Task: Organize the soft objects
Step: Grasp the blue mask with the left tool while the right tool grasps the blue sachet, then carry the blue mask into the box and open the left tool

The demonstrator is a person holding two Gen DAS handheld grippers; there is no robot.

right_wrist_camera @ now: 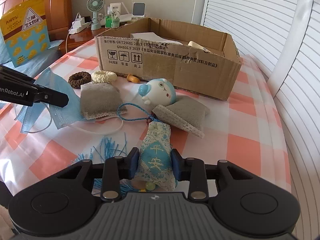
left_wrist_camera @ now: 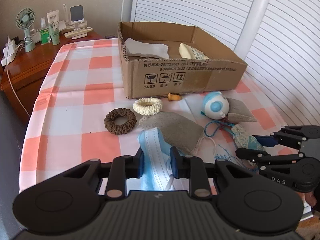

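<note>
My left gripper [left_wrist_camera: 156, 163] is shut on a blue face mask [left_wrist_camera: 154, 150], lifted a little off the checked cloth; from the right wrist view the mask [right_wrist_camera: 60, 92] hangs from that gripper [right_wrist_camera: 50, 98]. My right gripper [right_wrist_camera: 154, 163] is shut on a blue-and-white brocade sachet [right_wrist_camera: 156, 150] with a blue cord and tassel [right_wrist_camera: 112, 148]. In the left wrist view that gripper [left_wrist_camera: 266, 146] holds the sachet [left_wrist_camera: 246, 140] at the right. Two grey pouches [right_wrist_camera: 102, 100] [right_wrist_camera: 186, 114], a blue-and-white round toy [right_wrist_camera: 160, 92], a brown scrunchie [left_wrist_camera: 120, 121] and a cream scrunchie [left_wrist_camera: 147, 106] lie on the cloth.
An open cardboard box [left_wrist_camera: 180, 76] stands at the back of the table with a grey cloth [left_wrist_camera: 146, 49] and a cream item [left_wrist_camera: 190, 53] inside. A small orange piece [left_wrist_camera: 174, 97] lies at its foot. A wooden nightstand [left_wrist_camera: 30, 60] with a fan and bottles is left; slatted panels [left_wrist_camera: 280, 40] are right.
</note>
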